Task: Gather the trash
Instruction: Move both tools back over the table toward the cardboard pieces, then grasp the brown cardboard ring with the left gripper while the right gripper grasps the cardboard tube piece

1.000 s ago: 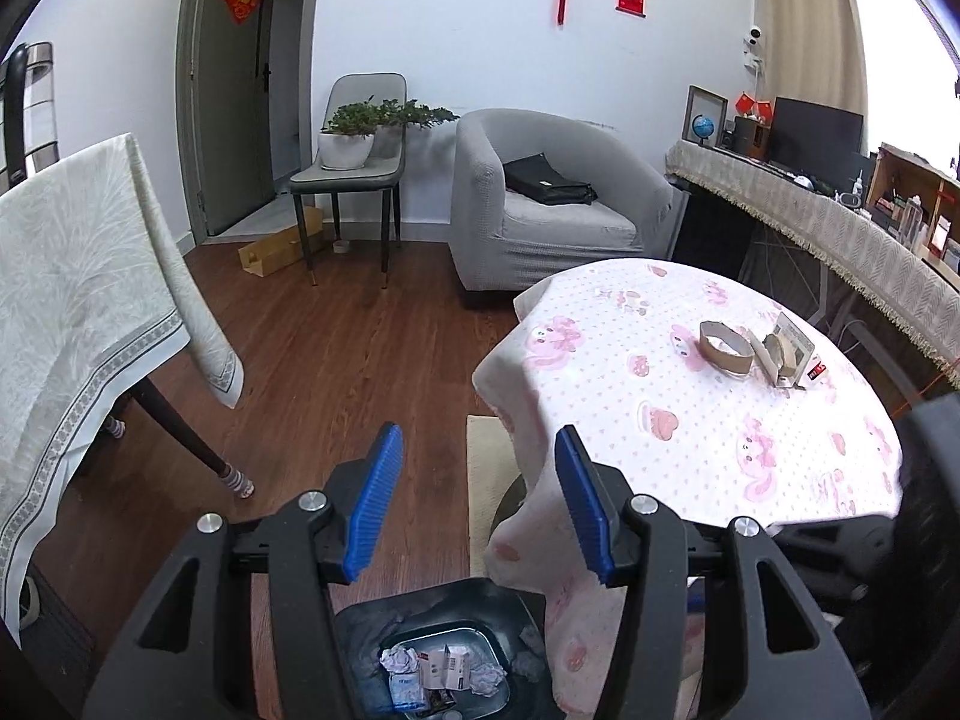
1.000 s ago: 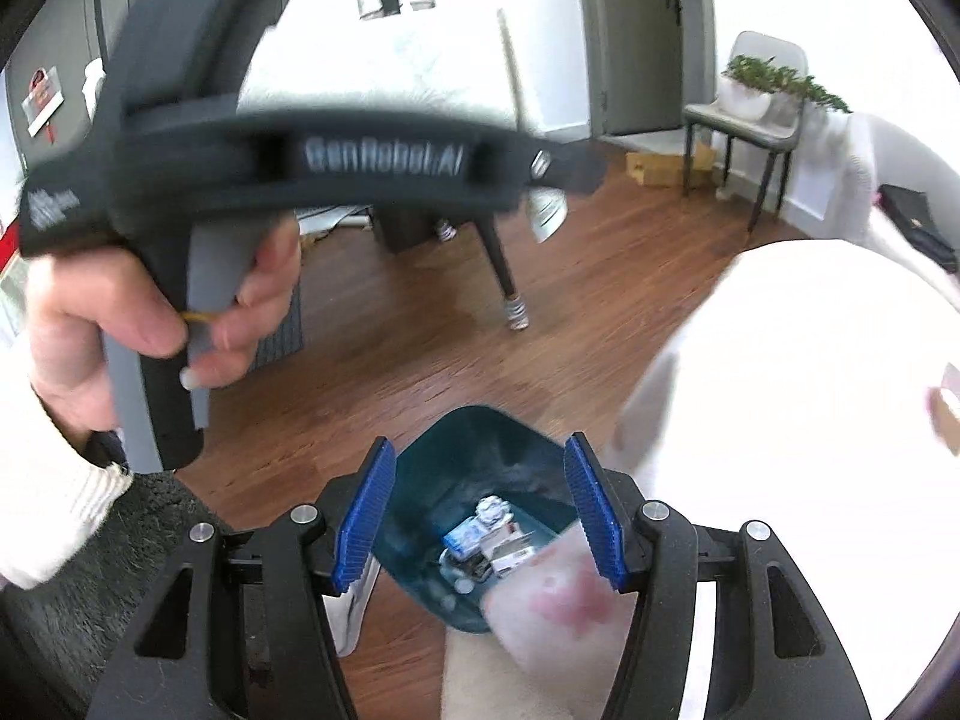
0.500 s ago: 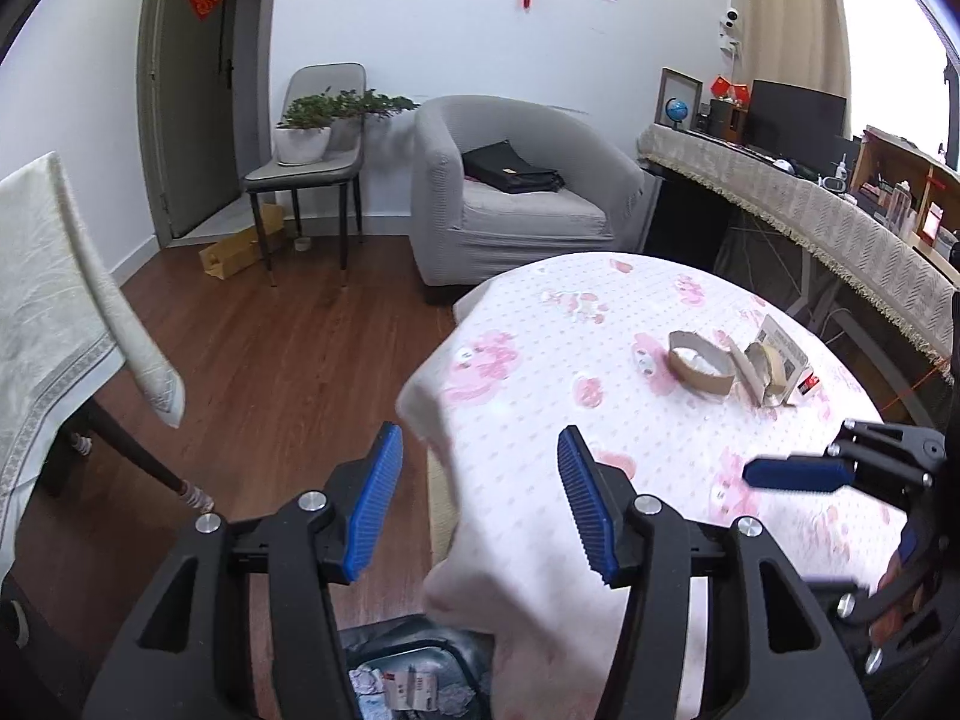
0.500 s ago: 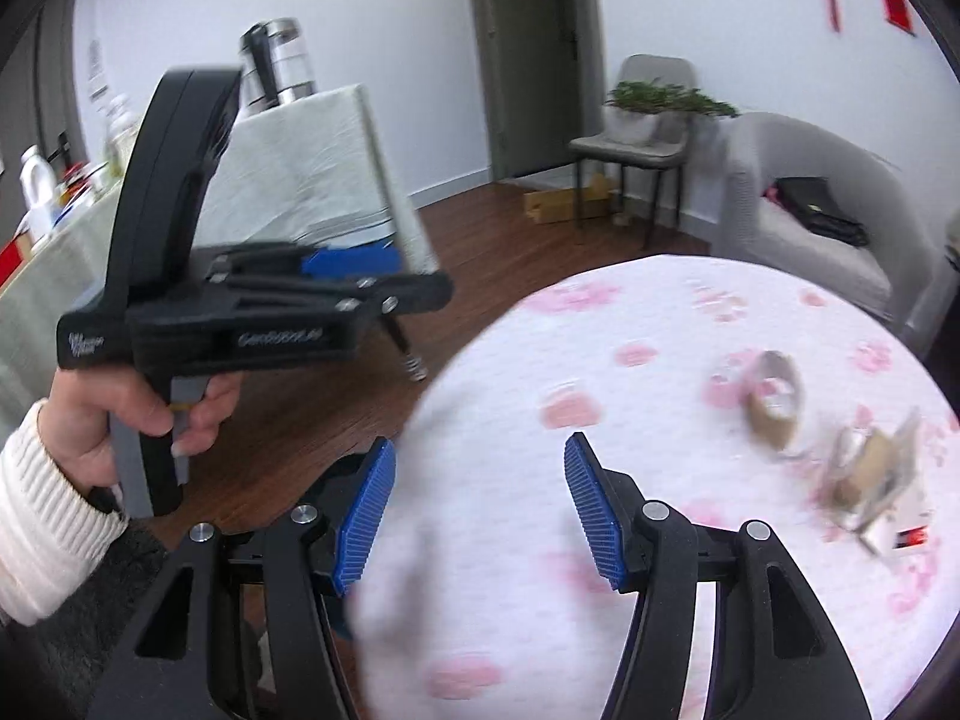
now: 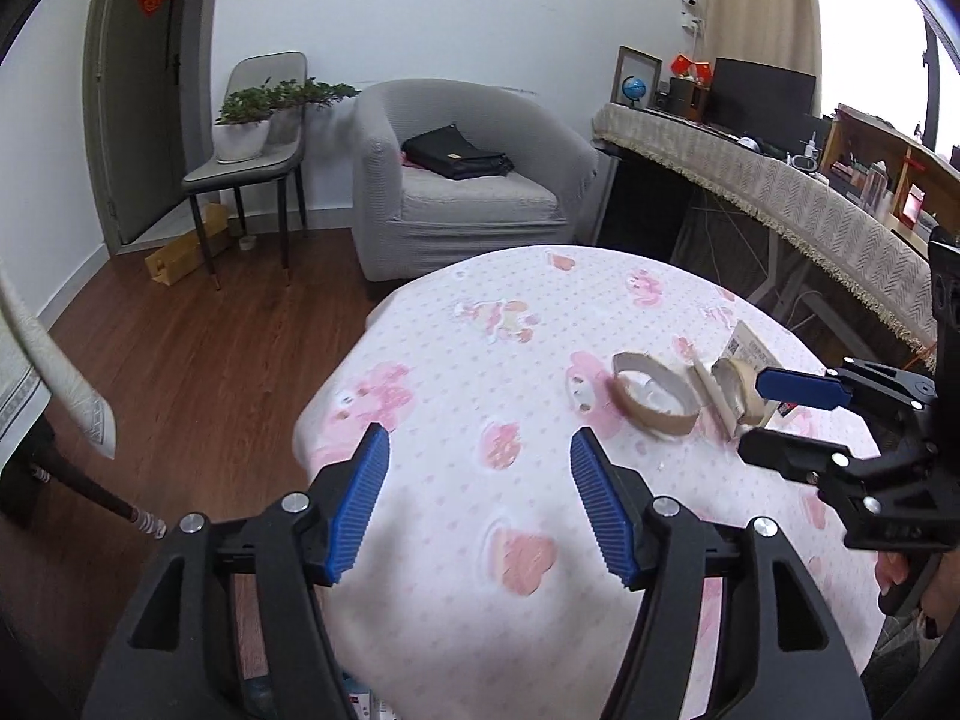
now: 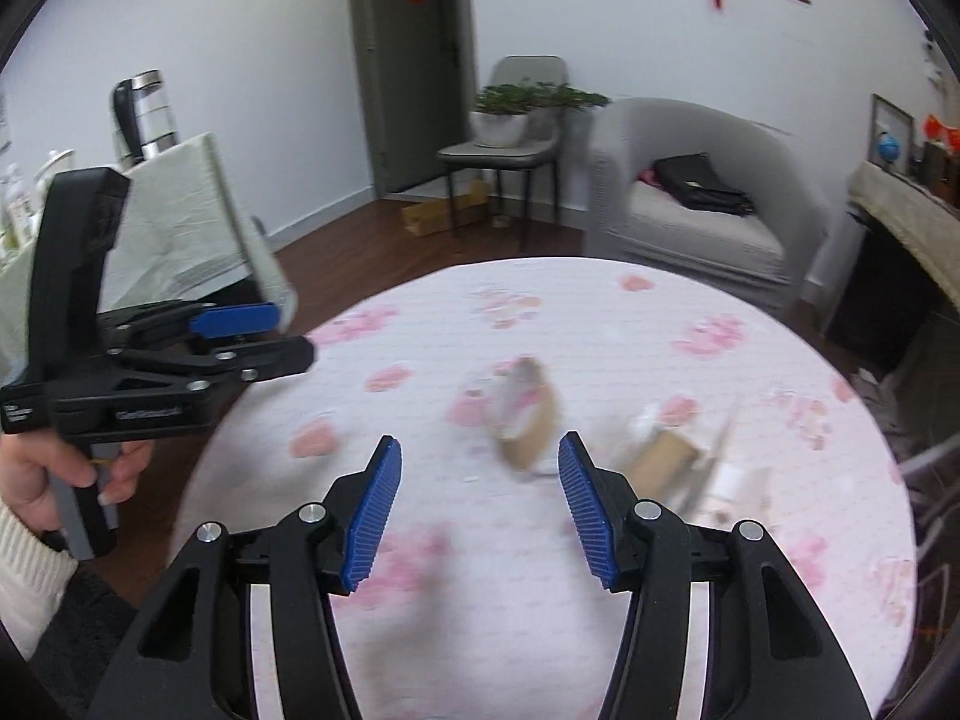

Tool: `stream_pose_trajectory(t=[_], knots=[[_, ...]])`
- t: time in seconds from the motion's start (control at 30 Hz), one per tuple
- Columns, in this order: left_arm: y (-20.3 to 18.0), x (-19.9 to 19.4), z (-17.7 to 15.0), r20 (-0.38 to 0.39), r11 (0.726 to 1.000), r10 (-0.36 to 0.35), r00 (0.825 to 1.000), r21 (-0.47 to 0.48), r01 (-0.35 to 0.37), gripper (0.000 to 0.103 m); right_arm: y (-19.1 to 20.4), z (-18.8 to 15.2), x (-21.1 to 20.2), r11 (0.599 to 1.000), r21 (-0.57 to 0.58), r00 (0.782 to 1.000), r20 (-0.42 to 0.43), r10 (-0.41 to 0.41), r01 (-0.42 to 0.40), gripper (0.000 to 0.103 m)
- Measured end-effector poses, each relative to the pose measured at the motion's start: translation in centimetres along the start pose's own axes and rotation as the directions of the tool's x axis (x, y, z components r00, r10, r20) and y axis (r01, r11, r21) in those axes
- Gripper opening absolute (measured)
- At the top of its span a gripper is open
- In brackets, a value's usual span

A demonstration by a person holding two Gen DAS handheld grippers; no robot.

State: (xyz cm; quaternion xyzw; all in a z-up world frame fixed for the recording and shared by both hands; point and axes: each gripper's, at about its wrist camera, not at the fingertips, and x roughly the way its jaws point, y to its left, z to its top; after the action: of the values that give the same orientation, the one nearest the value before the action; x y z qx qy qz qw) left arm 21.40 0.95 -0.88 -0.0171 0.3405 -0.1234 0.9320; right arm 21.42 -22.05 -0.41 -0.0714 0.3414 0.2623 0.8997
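A brown cardboard tape ring (image 5: 654, 395) lies on the round table with the pink patterned cloth (image 5: 480, 360). Right of it sit a smaller tape roll (image 5: 735, 381) and a white card box (image 5: 750, 351). In the right wrist view the ring (image 6: 528, 420) and the other scraps (image 6: 678, 456) are blurred. My left gripper (image 5: 480, 504) is open and empty over the table's near edge. My right gripper (image 6: 479, 507) is open and empty, just short of the ring; it also shows in the left wrist view (image 5: 780, 420).
A grey armchair (image 5: 462, 180) with a black bag stands behind the table. A chair with a potted plant (image 5: 252, 138) is by the door. A cloth-covered table (image 6: 180, 228) is at the left, a long desk (image 5: 780, 192) at the right. The bin's contents (image 5: 360, 702) peek out at the bottom.
Both grippers have risen from over the floor bin and swung to the tabletop. The right gripper has moved toward the cardboard ring. Both stay open and empty.
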Motion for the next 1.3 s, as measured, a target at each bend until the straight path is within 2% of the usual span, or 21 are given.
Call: stream_pose_trajectory(t=[0.33, 0.5, 0.63, 0.77, 0.87, 1.0, 1.13, 1.3], knots=[[-2.5, 2.1, 0.7, -0.029, 0.998, -0.043, 0.999, 0.046, 0.045, 0.068, -3.0, -0.1, 0.7, 0.996, 0.04, 0.996, -0.025, -0.081, 0.082, 0.045], [-3.4, 2.7, 0.7, -0.042, 0.996, -0.065, 0.997, 0.06, 0.067, 0.07, -3.8, -0.4, 1.0, 0.993, 0.053, 0.994, -0.042, -0.105, 0.107, 0.037], [-4.2, 2.9, 0.8, -0.052, 0.992, -0.114, 0.992, 0.047, 0.117, 0.072, -4.1, -0.6, 0.8, 0.992, 0.058, 0.993, -0.041, -0.114, 0.116, 0.036], [-5.4, 3.5, 0.9, -0.055, 0.99, -0.127, 0.99, 0.061, 0.131, 0.074, -4.4, -0.9, 0.4, 0.986, 0.049, 0.987, -0.037, -0.159, 0.161, 0.036], [-6.2, 3.9, 1.0, -0.056, 0.987, -0.14, 0.989, 0.066, 0.144, 0.074, -5.5, -1.2, 0.0, 0.984, 0.082, 0.987, -0.027, -0.157, 0.159, 0.036], [-7.2, 5.0, 0.9, -0.073, 0.985, -0.153, 0.986, 0.065, 0.158, 0.074, -6.7, -1.7, -0.3, 0.986, 0.12, 0.993, -0.032, -0.11, 0.113, 0.036], [-8.0, 6.2, 1.0, -0.094, 0.986, -0.157, 0.983, 0.045, 0.161, 0.074, -6.4, -2.0, -0.5, 0.992, 0.09, 0.996, -0.033, -0.081, 0.083, 0.036], [-8.3, 7.5, 1.3, -0.131, 0.994, -0.106, 0.986, 0.026, 0.111, 0.075, -6.9, -2.3, -1.1, 0.992, 0.129, 1.0, -0.019, -0.015, 0.017, 0.036]])
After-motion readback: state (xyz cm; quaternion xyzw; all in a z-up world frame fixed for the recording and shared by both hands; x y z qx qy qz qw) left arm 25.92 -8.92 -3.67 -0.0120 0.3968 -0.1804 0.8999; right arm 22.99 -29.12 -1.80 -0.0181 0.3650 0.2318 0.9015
